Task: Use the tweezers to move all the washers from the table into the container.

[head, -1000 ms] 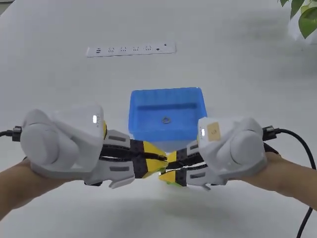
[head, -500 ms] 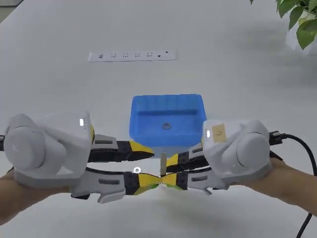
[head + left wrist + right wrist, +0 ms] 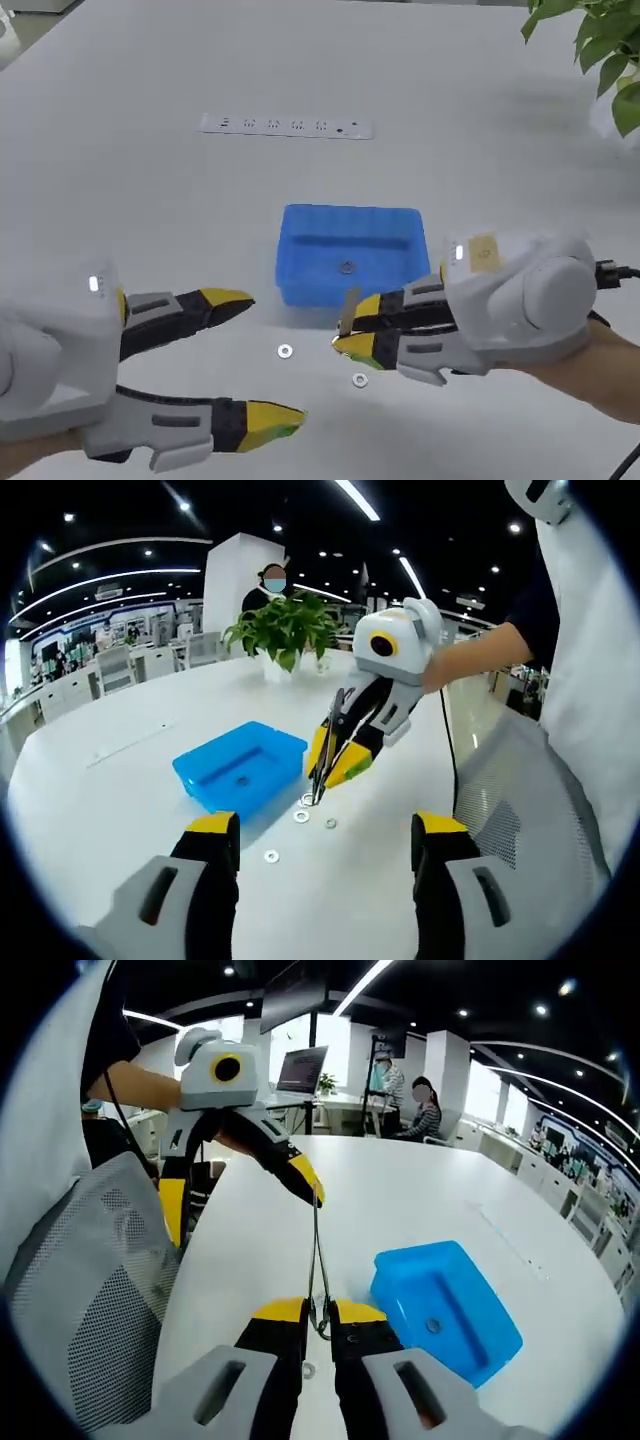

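The right tongs pinch the tweezers; the left tongs gape wide. The washers look thin, light, slippery: nip one across its rim.

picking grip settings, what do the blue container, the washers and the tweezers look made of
The blue container looks like plastic: saturated colour, slightly translucent walls, soft sheen. The washers are probably metal: silvery rings with bright glints. The tweezers are likely steel, a thin grey strip with a dull shine, though too small to be sure.
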`<state>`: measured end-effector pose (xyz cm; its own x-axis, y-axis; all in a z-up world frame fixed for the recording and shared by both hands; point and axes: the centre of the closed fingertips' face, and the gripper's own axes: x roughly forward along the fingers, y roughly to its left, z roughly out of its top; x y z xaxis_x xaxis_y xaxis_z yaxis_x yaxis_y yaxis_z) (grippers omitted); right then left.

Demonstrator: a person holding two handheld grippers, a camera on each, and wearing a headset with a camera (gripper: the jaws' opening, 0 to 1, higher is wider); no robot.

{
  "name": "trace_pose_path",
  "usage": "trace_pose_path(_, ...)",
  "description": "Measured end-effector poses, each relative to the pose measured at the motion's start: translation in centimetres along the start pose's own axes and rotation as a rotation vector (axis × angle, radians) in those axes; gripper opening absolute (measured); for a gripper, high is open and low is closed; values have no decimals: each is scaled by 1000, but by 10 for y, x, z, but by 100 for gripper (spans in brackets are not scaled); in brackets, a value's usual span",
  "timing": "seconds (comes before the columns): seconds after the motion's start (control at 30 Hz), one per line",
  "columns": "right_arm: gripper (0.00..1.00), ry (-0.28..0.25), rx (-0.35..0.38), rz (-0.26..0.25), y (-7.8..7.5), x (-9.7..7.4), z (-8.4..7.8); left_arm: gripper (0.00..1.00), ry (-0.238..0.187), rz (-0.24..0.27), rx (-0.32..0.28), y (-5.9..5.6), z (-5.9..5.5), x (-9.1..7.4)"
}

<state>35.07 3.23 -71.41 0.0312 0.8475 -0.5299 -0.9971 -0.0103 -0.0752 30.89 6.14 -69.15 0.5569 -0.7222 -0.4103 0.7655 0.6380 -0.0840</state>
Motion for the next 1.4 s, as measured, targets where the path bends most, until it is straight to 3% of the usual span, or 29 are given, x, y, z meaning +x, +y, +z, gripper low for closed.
trace_pose_path(0.37,10,-43,-28,-41,-27,-15,31,94,-67,101,-56,7,0,-8)
trace_pose_path(0.47,10,-54,-27,-60,-43,-17,36,99,-80,117,-67,10,2,-12)
trace_pose_path(0.7,10,-65,17,-115,-79,-20,35,100,-80,133,-75,17,-1,-17)
trace_pose_path(0.97,10,-13,59,-133,-111,4,11,100,-87,162,-97,22,-8,-19)
trace_pose_path(1.2,10,49,91,-107,-116,29,-17,99,-81,183,-119,27,-16,-24)
trace_pose_path(1.4,10,69,111,-89,-112,41,-30,99,-78,192,-130,28,-19,-28)
